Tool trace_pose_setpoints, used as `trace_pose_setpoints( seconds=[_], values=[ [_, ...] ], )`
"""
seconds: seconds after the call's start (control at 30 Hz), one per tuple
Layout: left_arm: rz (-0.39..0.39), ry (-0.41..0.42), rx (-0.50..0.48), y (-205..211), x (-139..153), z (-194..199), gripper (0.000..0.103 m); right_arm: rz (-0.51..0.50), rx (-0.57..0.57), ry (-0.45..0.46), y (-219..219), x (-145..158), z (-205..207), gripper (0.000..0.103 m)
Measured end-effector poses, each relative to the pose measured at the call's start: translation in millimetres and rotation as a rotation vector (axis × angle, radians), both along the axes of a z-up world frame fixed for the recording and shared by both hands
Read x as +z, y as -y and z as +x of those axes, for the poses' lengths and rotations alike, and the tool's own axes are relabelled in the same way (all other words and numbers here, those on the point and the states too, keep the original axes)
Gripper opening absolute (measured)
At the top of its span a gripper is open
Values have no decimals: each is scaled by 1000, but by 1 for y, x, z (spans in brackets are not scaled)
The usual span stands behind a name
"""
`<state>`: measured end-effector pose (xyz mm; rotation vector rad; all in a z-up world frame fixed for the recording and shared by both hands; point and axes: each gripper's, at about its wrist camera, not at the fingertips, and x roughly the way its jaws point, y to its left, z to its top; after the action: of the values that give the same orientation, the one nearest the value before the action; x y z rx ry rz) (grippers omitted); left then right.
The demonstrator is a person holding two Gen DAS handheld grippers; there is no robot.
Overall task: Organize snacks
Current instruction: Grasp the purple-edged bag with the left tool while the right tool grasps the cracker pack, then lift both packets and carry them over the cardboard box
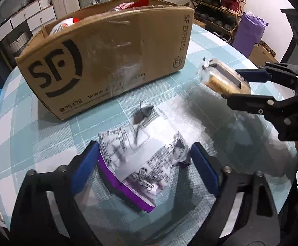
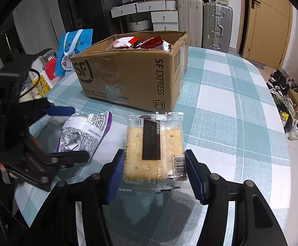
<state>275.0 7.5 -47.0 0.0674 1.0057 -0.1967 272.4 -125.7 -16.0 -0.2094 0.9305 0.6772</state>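
In the left wrist view, the left gripper (image 1: 142,160) stands over a crumpled snack bag (image 1: 140,155) that lies on the checked tablecloth (image 1: 200,47). The bag is silver-white with dense black print and a purple edge, and its top is twisted. The left pad touches the side of the bag, but the right pad stands just apart from it, so the jaws do not press it; they are open around it. Behind the bag is one cardboard box (image 1: 108,61) with the black letters "SF" on its side, and red and white packets show over its rim. At the right, the right gripper (image 1: 228,86) holds one cracker packet (image 1: 222,78) above the cloth.

In the right wrist view, the right gripper (image 2: 153,164) is closed on the cracker packet (image 2: 155,143). The packet is clear plastic with pale square crackers, one dark label along its middle and a barcode at a corner. The purple-edged bag (image 2: 81,131) lies to its left, between the fingers of the left gripper (image 2: 79,133). The box (image 2: 132,75) stands behind, near both snacks.
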Motion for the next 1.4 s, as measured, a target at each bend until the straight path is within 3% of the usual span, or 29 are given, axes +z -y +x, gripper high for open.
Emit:
trace_pose_setpoints(
  seconds=[0.23, 0.57, 0.97, 1.4],
  values=[
    [-63, 71, 5, -2, 1, -18, 68, 11, -7, 2, 5, 2, 0, 59],
    [-130, 139, 38, -20, 18, -50, 60, 30, -10, 26, 4, 4, -3, 59],
    [-161, 175, 54, -26, 35, -59, 57, 63, 3, 50, 3, 11, -8, 59],
    [-193, 297, 118, -42, 73, -83, 57, 145, -4, 100, 10, 28, -13, 59]
  ],
)
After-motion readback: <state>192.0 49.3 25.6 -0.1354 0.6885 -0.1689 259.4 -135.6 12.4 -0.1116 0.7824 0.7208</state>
